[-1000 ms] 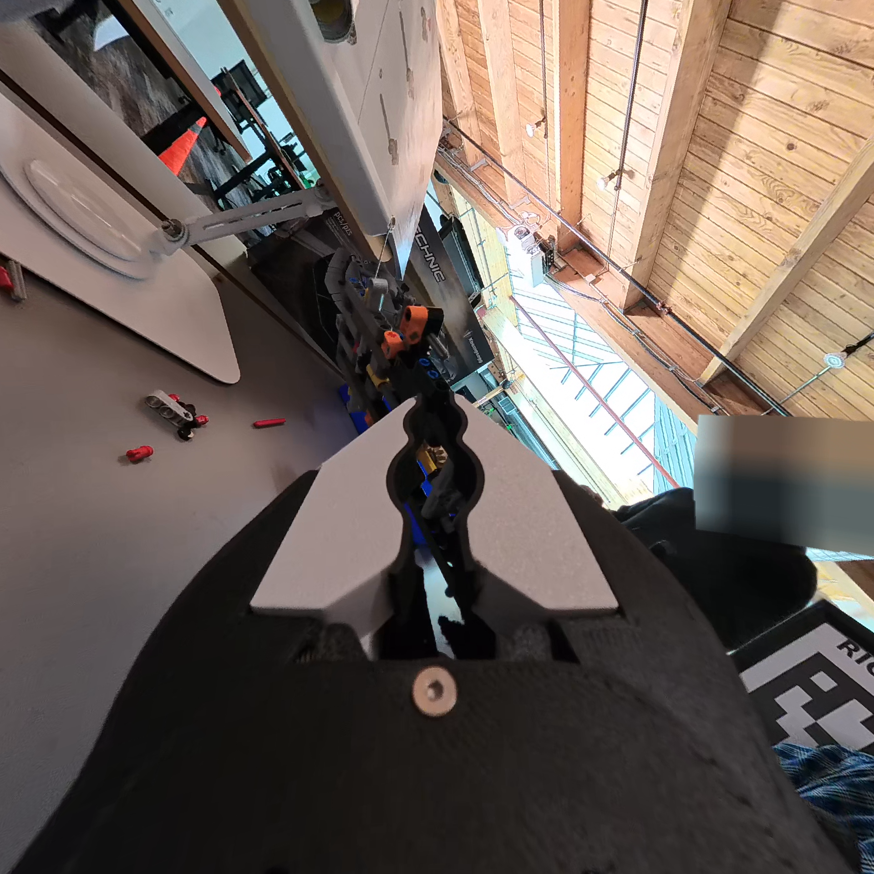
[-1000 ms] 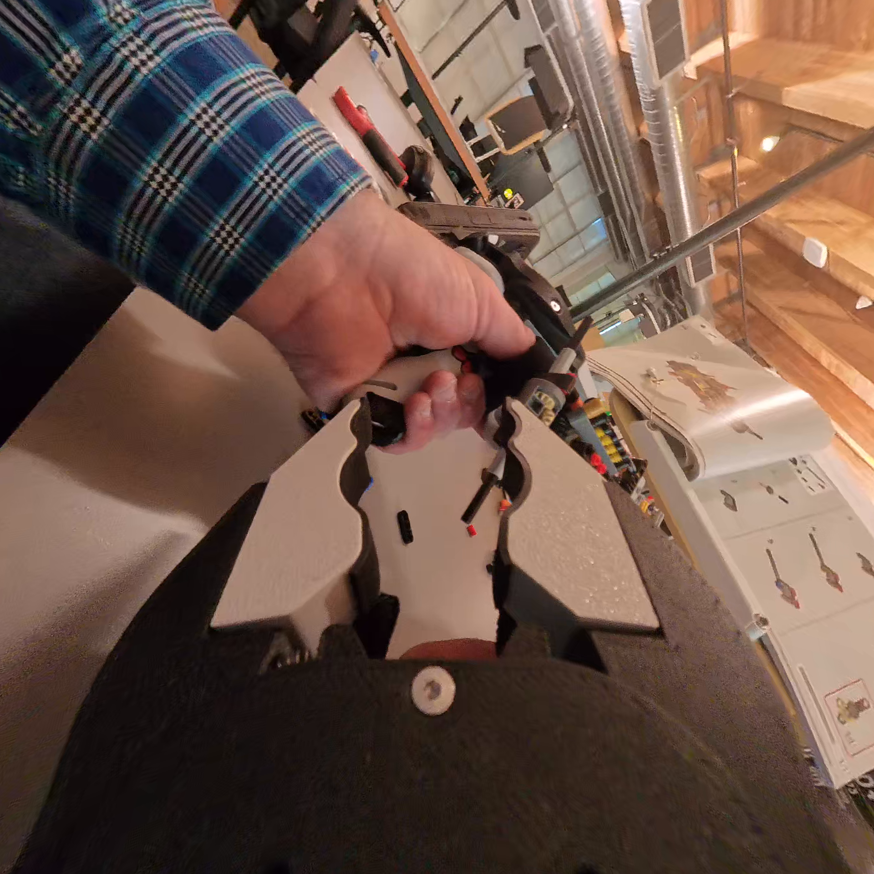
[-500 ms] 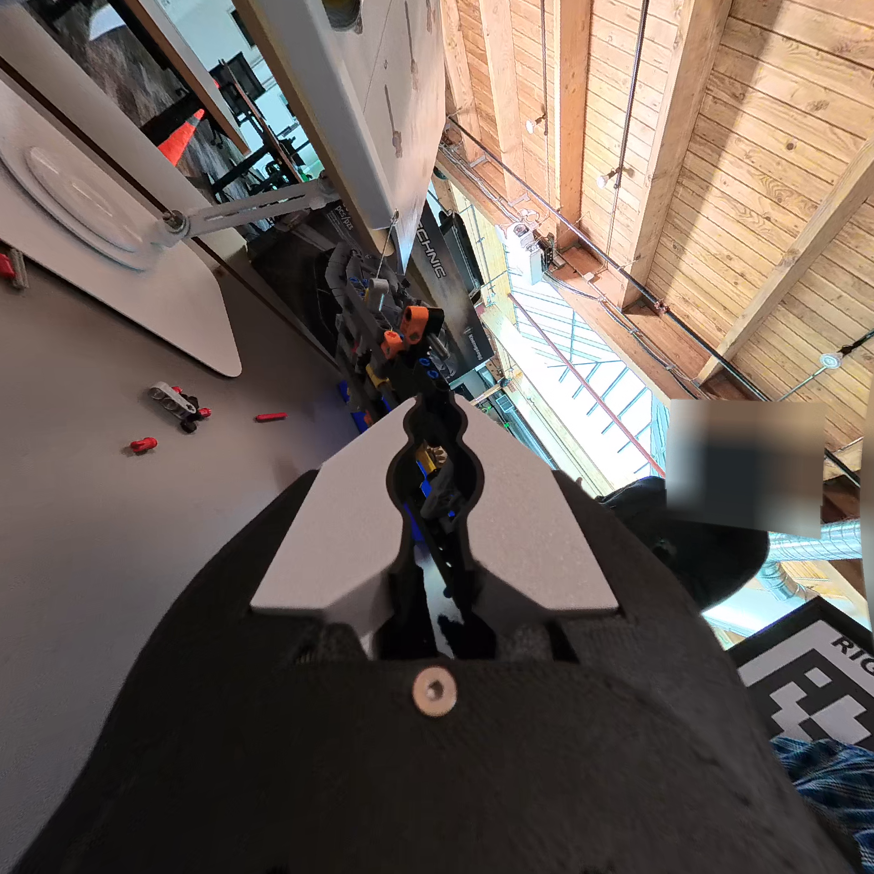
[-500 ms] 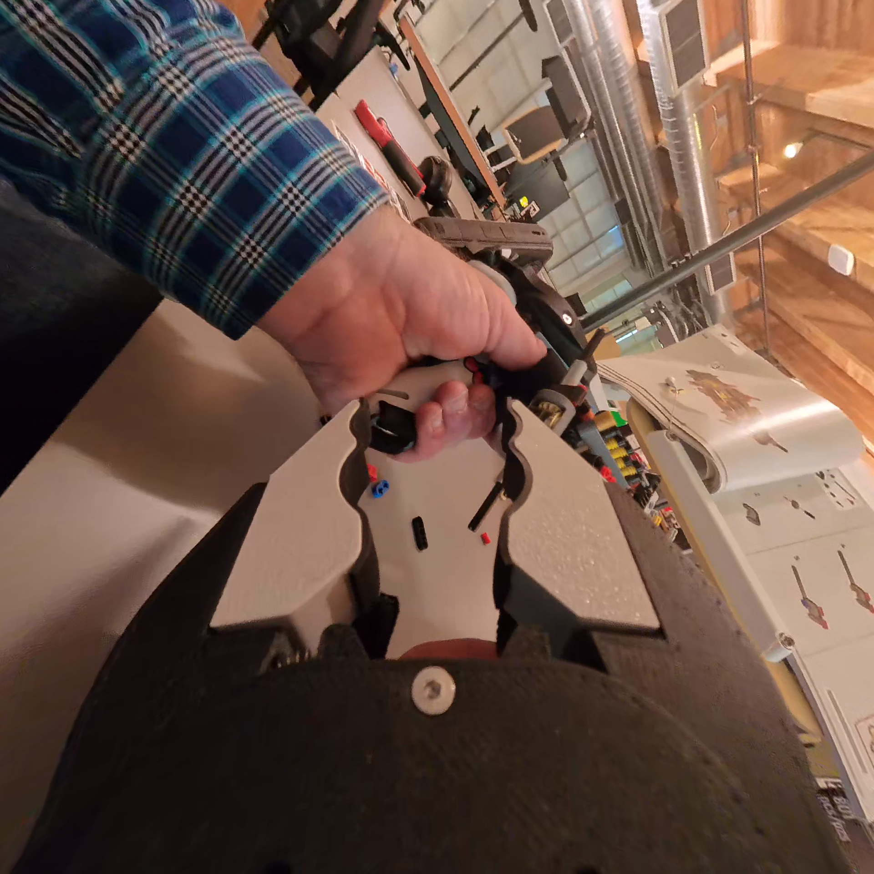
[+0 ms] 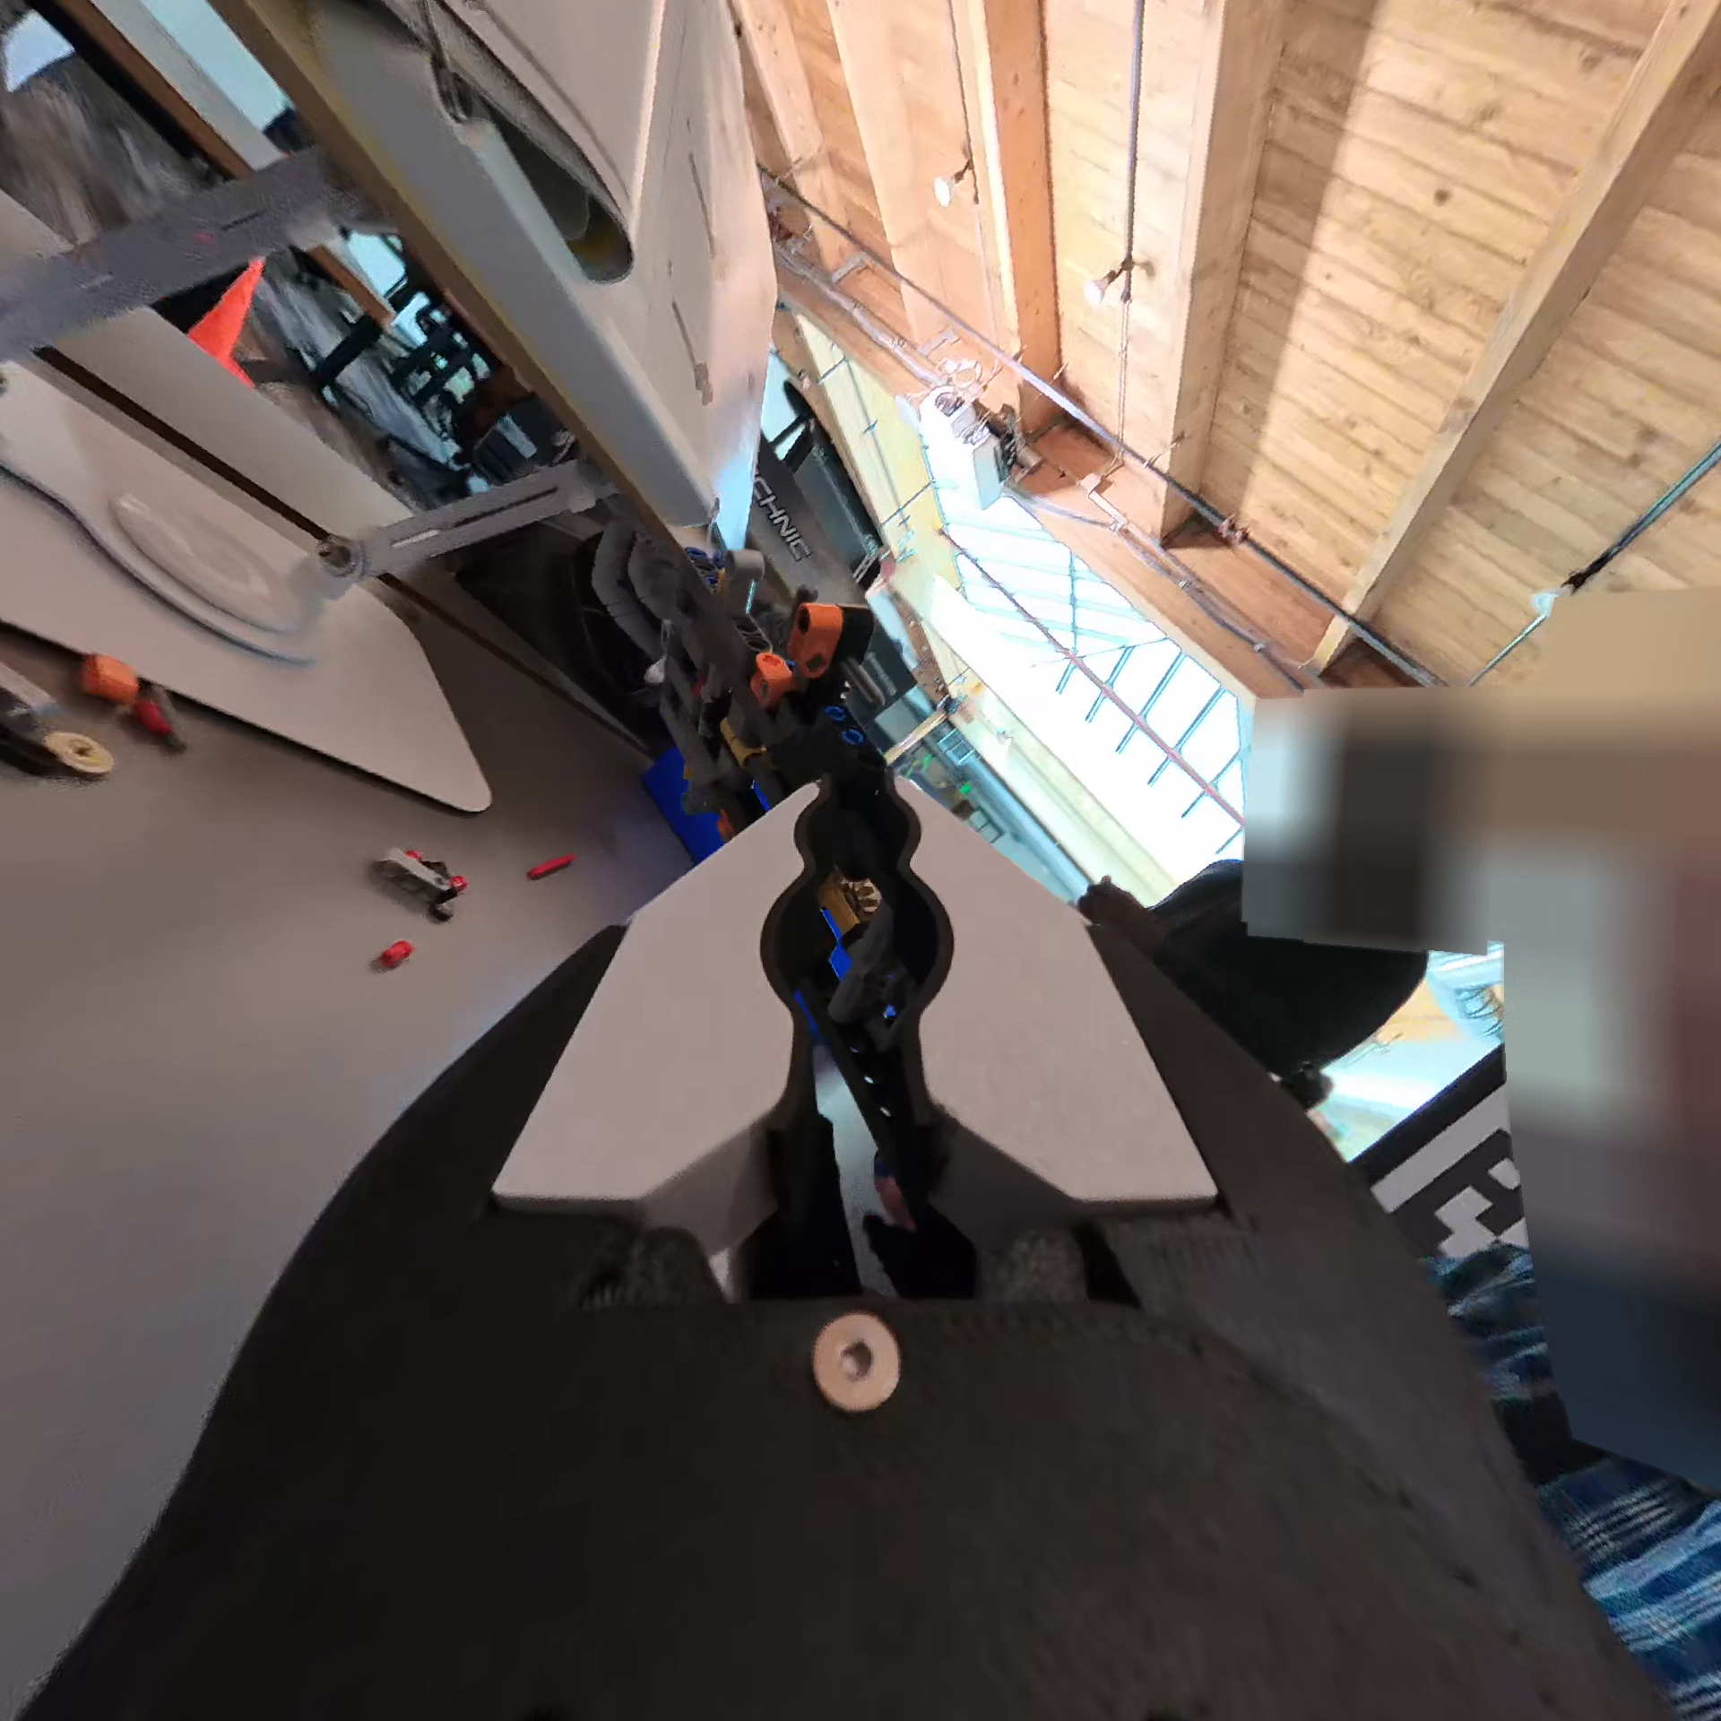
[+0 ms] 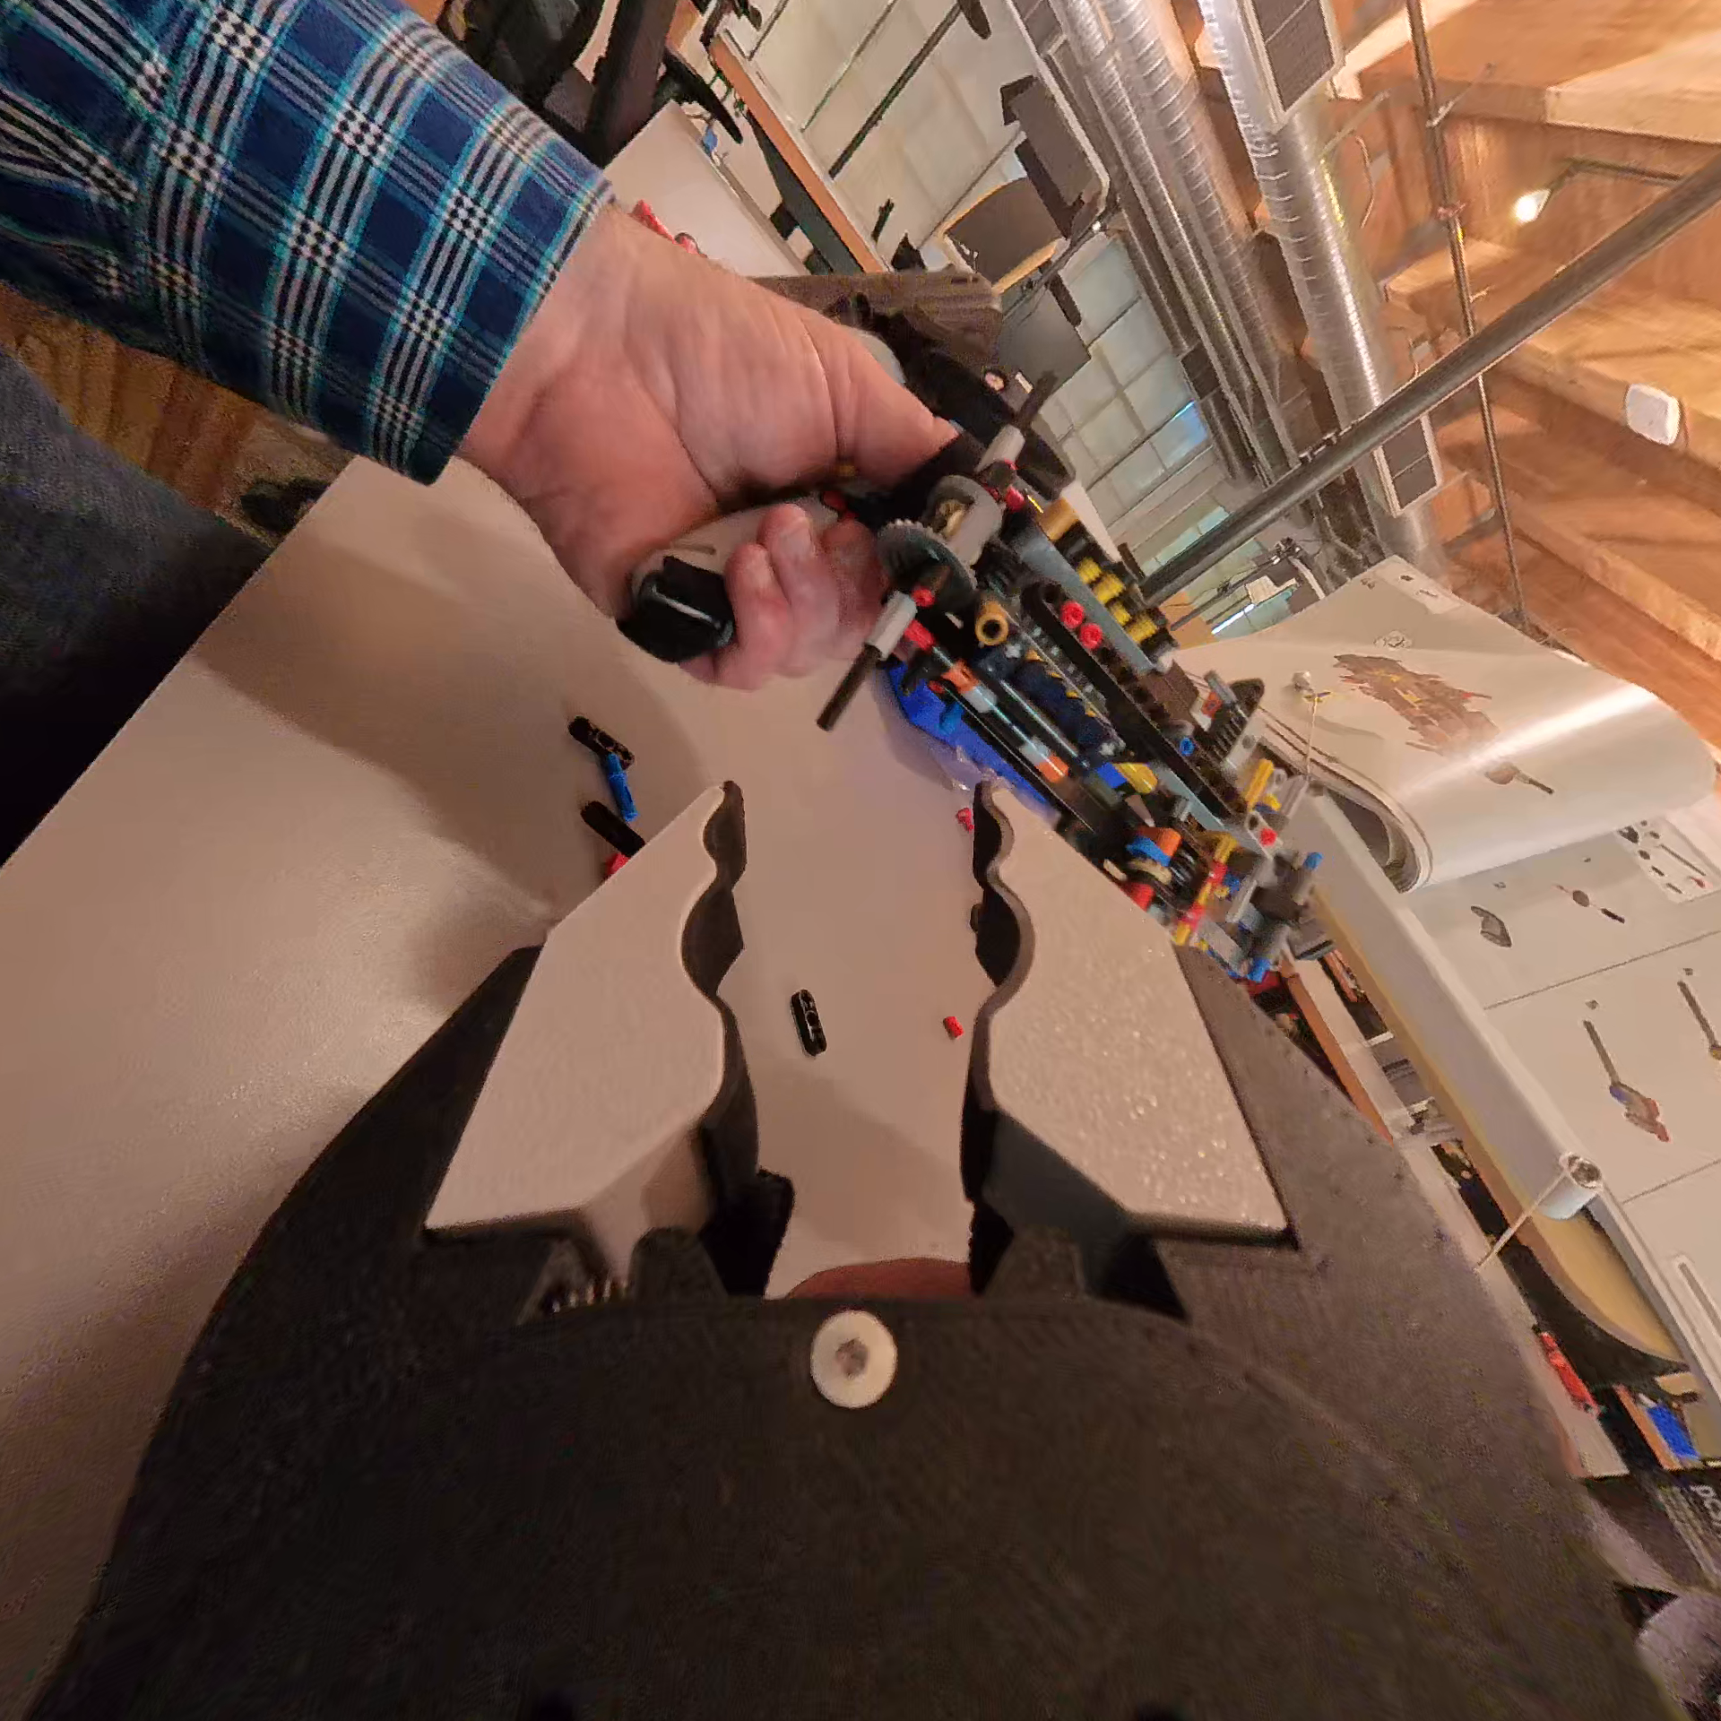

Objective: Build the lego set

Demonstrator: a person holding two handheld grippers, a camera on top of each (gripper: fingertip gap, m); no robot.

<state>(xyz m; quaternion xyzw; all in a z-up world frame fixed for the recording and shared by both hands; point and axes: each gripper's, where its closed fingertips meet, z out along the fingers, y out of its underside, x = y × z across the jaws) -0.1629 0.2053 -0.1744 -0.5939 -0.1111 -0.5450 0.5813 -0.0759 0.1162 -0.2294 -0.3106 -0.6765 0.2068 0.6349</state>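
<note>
My left gripper [image 5: 855, 792] is shut on the lego model [image 5: 792, 689], a long dark technic assembly with orange, blue and yellow parts that sticks out beyond the fingertips. In the right wrist view the same model [image 6: 1099, 736] lies slanted above the table, held at its near end by the left gripper in a person's hand [image 6: 689, 466]. My right gripper [image 6: 852, 801] is open and empty, a little short of the model. A small black piece [image 6: 807, 1022] and a tiny red piece [image 6: 951, 1026] lie on the table between its fingers.
Loose pieces lie on the table: black and blue ones [image 6: 610, 773] near the hand, red pins [image 5: 549, 866] and a small grey assembly [image 5: 419, 875]. An open instruction booklet [image 6: 1471, 736] on a stand lies beyond the model. A white lamp base [image 5: 233, 605] stands at the left.
My right gripper has drawn back from the hand and model, with more table showing between its open fingers. My left gripper has shifted a little, still holding the model.
</note>
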